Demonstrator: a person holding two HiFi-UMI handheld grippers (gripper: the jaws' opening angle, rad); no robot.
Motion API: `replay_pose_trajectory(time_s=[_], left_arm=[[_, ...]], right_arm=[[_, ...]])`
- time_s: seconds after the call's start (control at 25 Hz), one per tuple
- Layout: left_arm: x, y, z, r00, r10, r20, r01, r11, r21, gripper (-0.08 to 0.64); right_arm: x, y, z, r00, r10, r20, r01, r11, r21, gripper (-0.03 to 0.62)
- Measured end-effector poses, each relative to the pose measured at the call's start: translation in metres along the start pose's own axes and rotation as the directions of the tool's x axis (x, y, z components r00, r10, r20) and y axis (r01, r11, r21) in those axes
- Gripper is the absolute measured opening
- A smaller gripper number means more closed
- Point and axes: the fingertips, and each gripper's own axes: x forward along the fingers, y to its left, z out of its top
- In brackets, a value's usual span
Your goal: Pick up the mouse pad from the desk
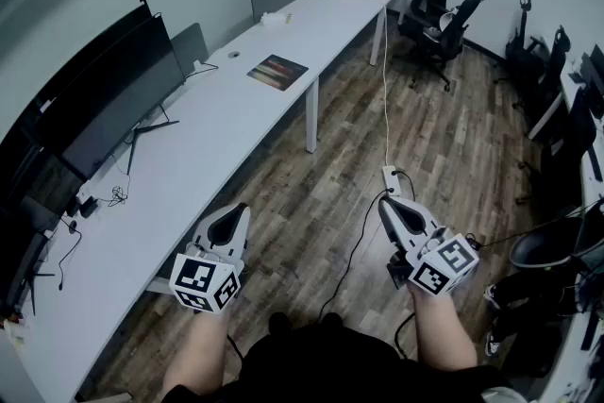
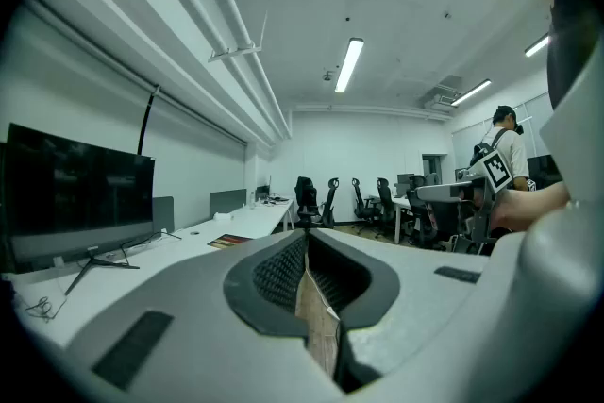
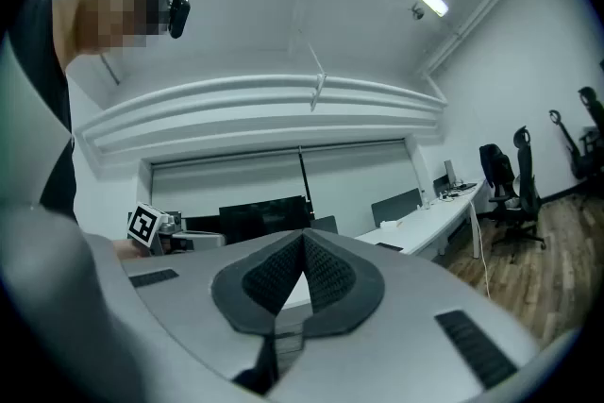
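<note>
Dark rectangular mouse pad with striped print point(image 1: 277, 72) flat on long white bench point(image 1: 189, 156), well ahead; long axis seemingly across bench; left hand-held gripper point(image 1: 234, 214) nearer; it and right hand-held gripper point(image 1: 389, 205) clenched, empty

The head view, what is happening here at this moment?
A person stands beside the long white desk, holding the left gripper and the right gripper out in front, both shut and empty. The mouse pad lies untouched farther along the desk, well beyond both grippers. The pick-up has not yet begun.
</note>
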Motion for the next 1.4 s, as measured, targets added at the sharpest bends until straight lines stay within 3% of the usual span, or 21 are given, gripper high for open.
replay_pose_trajectory(time_s=[0.4,0.72,1.04,1.4], left_arm=[[-0.02,0.032,0.0,1.0,0.017,0.013,-0.017,1.0,-0.018,0.018],[-0.008,-0.001,0.004,1.0,0.01,0.012,-0.01,1.0,-0.019,0.018],[0.009,-0.053,0.002,1.0,-0.009,0.011,0.009,1.0,0.0,0.018],[0.027,-0.045,-0.001,1.0,0.002,-0.008,-0.002,1.0,-0.006,0.018]], right_arm=[[0.022,0.038,-0.001,1.0,0.016,-0.014,-0.016,0.999,-0.046,0.003],[-0.024,0.008,0.011,0.998,-0.053,0.034,0.052,0.998,0.035,0.003],[-0.074,-0.025,0.01,0.997,-0.064,0.033,0.062,0.996,0.058,0.003],[-0.059,-0.04,0.004,0.999,-0.04,0.003,0.039,0.998,0.054,0.003]])
